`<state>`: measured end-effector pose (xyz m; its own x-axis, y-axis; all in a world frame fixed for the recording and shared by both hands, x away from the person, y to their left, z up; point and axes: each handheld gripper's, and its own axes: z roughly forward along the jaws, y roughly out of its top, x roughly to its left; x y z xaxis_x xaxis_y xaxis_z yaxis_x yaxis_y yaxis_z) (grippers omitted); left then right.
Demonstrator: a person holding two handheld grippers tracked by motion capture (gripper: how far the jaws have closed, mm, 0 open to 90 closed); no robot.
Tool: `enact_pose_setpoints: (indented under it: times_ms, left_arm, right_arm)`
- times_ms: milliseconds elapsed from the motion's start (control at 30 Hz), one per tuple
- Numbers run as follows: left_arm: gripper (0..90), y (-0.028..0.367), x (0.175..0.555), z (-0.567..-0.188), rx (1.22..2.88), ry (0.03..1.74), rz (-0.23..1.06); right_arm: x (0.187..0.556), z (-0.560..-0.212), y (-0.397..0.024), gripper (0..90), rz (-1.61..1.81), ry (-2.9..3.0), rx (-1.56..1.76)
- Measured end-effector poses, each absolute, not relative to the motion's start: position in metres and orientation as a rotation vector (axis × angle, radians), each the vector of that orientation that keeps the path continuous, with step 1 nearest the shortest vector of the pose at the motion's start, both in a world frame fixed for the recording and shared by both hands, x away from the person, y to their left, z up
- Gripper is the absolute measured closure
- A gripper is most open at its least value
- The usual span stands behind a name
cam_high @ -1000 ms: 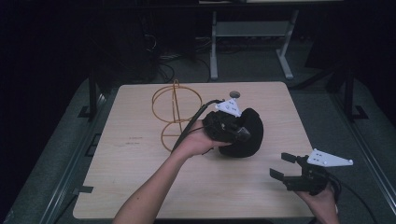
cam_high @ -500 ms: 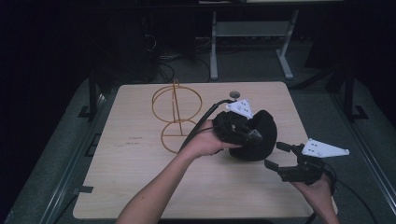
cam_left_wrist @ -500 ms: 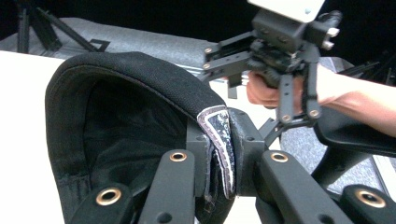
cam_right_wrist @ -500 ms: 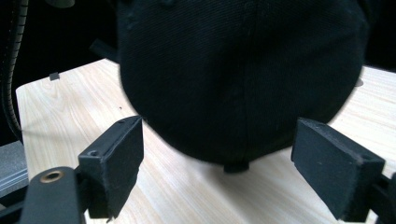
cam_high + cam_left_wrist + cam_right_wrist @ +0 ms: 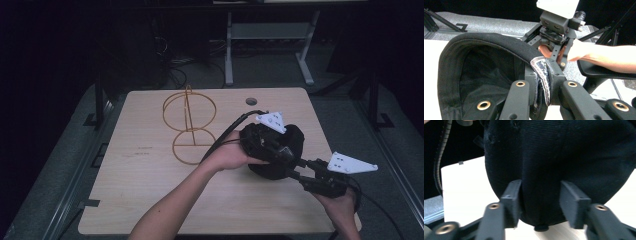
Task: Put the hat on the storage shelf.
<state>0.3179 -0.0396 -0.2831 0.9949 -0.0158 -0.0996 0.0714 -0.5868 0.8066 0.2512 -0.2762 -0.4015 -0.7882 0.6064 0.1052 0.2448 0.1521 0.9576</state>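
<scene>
Gripping a black fabric cap [image 5: 280, 155], mesh-lined, rounded crown, left hand-held gripper [image 5: 541, 82].

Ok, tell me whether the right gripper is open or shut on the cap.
Open. In the right gripper view its two jaws stand apart on either side of the black cap, flanking the fabric rather than pinching it; the right gripper reaches the cap from the person's side.

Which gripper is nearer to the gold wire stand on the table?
Left. The left gripper sits just right of the gold wire stand, shut on the black cap. The right gripper is farther, at the cap's near right side, jaws spread around its crown.
</scene>
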Motion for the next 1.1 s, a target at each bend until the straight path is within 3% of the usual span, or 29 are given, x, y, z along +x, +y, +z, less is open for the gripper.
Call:
enact_pose_setpoints:
  times_ms: [167,267,400,600,633,933,1100]
  left_arm:
    - [81.4,-0.039,0.318,-0.284,2.199,0.038,-0.120]
    - [81.2,-0.038,0.318,-0.284,2.199,0.052,-0.104]
    - [79.1,-0.033,0.319,-0.286,2.207,0.069,-0.073]
    - [70.6,-0.027,0.319,-0.288,2.238,0.104,-0.001]
    - [65.9,-0.025,0.319,-0.288,2.246,0.113,0.010]
    - [55.5,-0.009,0.318,-0.287,2.267,0.148,0.093]
    - [53.0,0.008,0.317,-0.288,2.259,0.181,0.117]
  right_arm:
    - [0.250,-0.403,-0.278,81.5,1.702,2.116,0.802]
    - [0.251,-0.402,-0.279,85.6,1.714,2.117,0.803]
    - [0.251,-0.401,-0.280,87.3,1.708,2.141,0.814]
    - [0.252,-0.397,-0.282,87.7,1.699,2.165,0.832]
    - [0.252,-0.395,-0.283,87.9,1.698,2.170,0.844]
    - [0.256,-0.386,-0.286,88.0,1.682,2.193,0.877]
    - [0.260,-0.376,-0.295,88.0,1.671,2.190,0.902]
